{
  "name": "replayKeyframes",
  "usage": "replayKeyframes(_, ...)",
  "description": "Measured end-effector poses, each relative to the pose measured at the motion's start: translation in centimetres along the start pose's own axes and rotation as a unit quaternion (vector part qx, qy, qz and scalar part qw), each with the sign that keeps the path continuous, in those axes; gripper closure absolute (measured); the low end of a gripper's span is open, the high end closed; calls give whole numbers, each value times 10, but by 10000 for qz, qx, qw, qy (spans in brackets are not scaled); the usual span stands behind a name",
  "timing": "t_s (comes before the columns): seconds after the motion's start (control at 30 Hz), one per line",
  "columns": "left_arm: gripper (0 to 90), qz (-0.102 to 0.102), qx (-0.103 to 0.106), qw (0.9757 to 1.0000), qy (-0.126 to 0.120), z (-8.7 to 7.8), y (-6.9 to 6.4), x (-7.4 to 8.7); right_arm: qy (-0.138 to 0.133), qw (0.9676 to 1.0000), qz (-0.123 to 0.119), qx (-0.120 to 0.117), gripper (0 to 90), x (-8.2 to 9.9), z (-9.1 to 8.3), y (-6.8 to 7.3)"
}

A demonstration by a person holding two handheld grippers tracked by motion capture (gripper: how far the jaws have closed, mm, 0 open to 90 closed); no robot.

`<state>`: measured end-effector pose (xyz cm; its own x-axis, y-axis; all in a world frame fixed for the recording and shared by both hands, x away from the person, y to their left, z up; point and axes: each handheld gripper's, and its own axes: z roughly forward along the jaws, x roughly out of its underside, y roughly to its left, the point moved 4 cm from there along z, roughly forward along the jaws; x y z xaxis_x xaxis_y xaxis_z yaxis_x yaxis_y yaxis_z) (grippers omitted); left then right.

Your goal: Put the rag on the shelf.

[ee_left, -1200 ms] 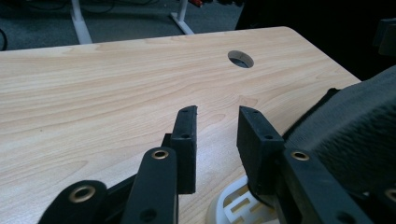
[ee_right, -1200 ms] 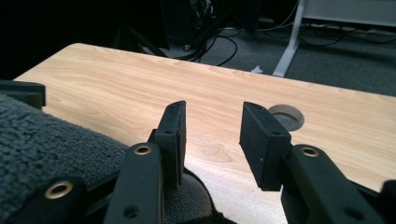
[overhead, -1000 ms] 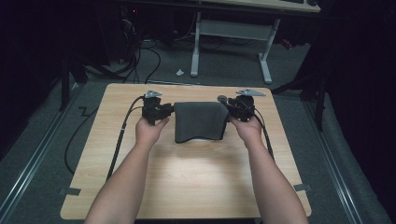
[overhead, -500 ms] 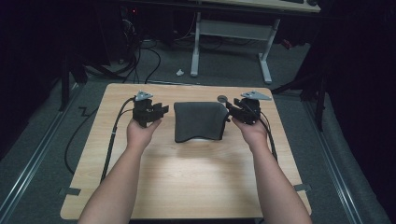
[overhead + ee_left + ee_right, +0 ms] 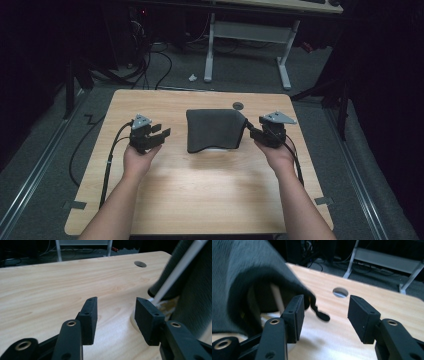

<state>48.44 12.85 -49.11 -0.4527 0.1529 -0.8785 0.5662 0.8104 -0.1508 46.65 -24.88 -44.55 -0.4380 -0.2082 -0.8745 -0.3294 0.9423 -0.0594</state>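
A dark grey cloth (image 5: 214, 129) hangs draped over a white frame in the middle of the wooden table (image 5: 200, 185). My left gripper (image 5: 162, 132) stands to its left, apart from it. Its jaws have just been opening and nothing is between them. In the left gripper view (image 5: 116, 302) the cloth (image 5: 192, 290) and a white rod (image 5: 175, 270) rise at the right. My right gripper (image 5: 251, 131) is at the cloth's right edge, jaws also just opening. In the right gripper view (image 5: 327, 300) a cloth (image 5: 242, 272) corner hangs by the left jaw, unpressed.
A round cable hole (image 5: 238, 105) lies in the tabletop behind the cloth. Beyond the far edge stand white desk legs (image 5: 284, 60) and cables (image 5: 150, 55) on the dark floor. Bare wood stretches in front of the cloth toward the person's forearms.
Both grippers were against the cloth's sides and have drawn outward, the left one farther. Both sets of jaws have opened, and the cloth stays draped in place.
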Motion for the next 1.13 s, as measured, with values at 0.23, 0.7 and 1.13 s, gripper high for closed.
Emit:
replayKeyframes(0.23,497,6,114,9999,56,-19,-12,23,134,9995,-230,152,449,25,-16,10)
replayKeyframes(0.7,450,163,433,9971,603,-92,-63,110,189,9992,-168,-294,466,105,-67,60)
replayKeyframes(1.13,446,479,585,9936,840,-93,-80,123,495,9984,-262,-7,477,151,-84,69)
